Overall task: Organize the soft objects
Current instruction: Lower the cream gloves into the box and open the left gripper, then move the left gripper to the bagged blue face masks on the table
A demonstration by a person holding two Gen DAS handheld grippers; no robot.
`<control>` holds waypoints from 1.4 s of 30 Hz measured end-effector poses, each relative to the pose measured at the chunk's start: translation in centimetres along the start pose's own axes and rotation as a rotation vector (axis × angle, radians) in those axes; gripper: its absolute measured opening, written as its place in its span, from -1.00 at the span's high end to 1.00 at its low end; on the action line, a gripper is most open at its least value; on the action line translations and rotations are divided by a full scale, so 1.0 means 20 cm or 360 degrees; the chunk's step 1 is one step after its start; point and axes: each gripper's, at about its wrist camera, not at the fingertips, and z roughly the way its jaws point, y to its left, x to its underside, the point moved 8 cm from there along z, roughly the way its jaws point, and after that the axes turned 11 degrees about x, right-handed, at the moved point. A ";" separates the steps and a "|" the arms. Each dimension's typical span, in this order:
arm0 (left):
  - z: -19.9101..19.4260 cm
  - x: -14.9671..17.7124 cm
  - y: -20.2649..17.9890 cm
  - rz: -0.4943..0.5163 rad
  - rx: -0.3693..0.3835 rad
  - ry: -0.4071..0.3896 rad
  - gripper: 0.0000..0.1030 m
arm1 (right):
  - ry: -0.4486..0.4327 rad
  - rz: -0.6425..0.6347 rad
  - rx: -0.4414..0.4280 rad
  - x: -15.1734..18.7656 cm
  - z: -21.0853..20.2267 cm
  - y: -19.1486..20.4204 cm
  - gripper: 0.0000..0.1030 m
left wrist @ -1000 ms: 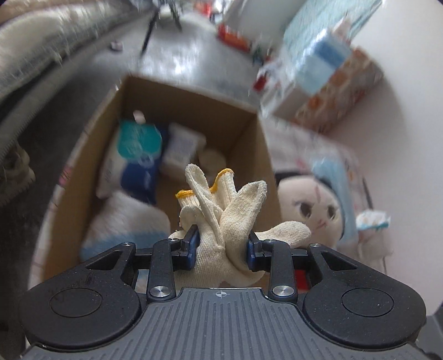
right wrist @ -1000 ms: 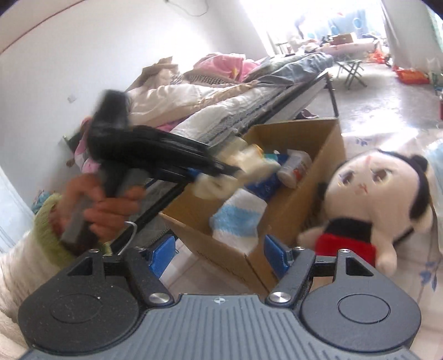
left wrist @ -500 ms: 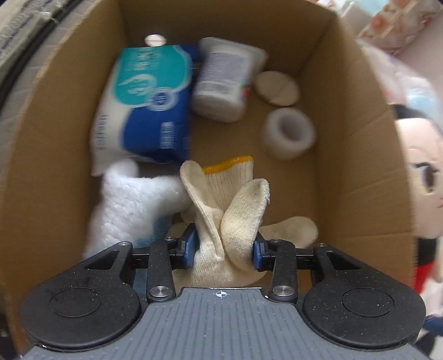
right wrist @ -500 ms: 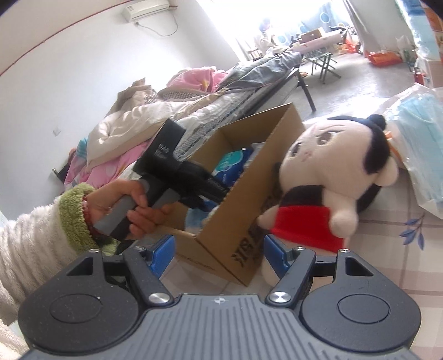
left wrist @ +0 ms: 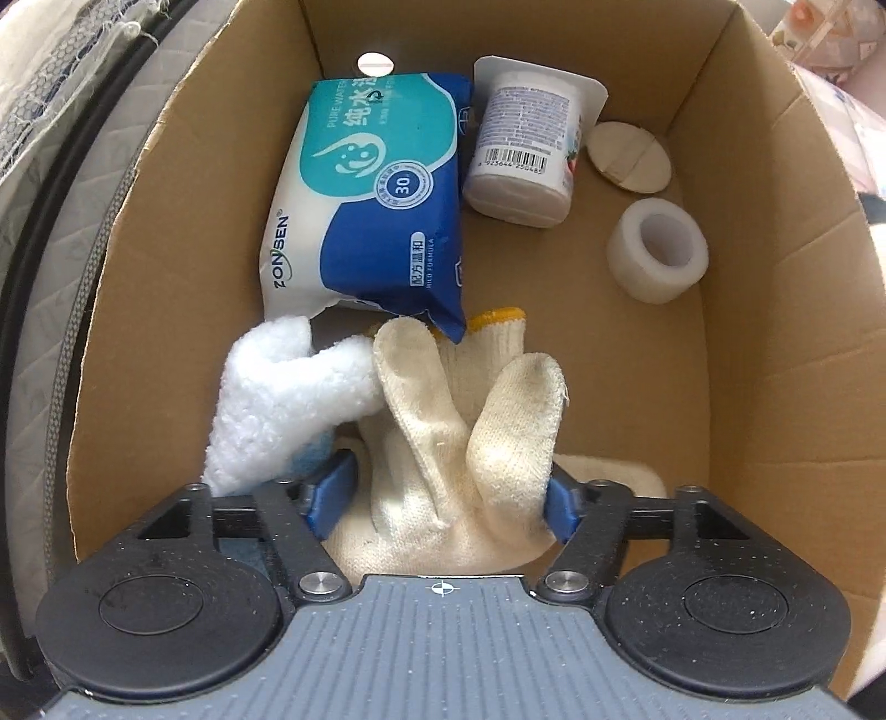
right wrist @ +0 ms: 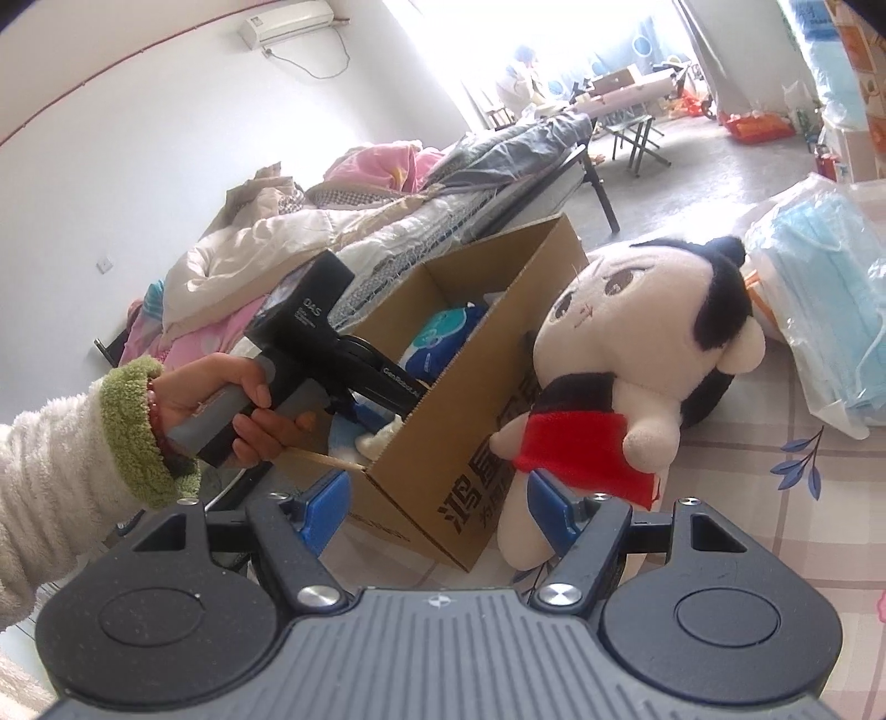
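Box: held wipes, tub, tape roll, white cloth, cream gloves. Left gripper pointed down inside, jaws opening, gloves lying between them on the box floor. Right gripper: jaws open, empty, near the box corner. Doll leaned against the box's right wall.

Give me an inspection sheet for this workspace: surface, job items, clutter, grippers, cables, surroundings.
Surface: checked floral cloth.
Job's things: cream knit gloves, white fluffy sock, blue wet-wipes pack inside brown cardboard box; plush doll outside it.
Clutter: white plastic cup, white tape roll, bagged blue masks.
Grippers: left gripper opening around gloves; right gripper open, empty.
Cables: nothing seen.
Surroundings: bed, air conditioner.
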 end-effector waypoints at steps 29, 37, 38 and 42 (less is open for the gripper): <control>-0.87 0.41 -0.69 0.0387 0.0447 -0.0861 -0.85 | -0.0202 0.0398 0.0348 0.18 -0.40 -0.35 -0.54; -0.83 0.25 -1.10 0.0455 0.0640 -0.0817 -0.87 | -0.0392 0.0407 0.0554 0.08 -0.45 -0.51 -0.54; -0.80 0.20 -1.15 0.0444 0.0664 -0.0789 -0.87 | -0.0412 0.0387 0.0590 0.05 -0.44 -0.52 -0.54; -0.61 0.02 -1.32 0.0327 0.0735 -0.0607 -0.85 | -0.0483 0.0254 0.0773 -0.04 -0.40 -0.59 -0.54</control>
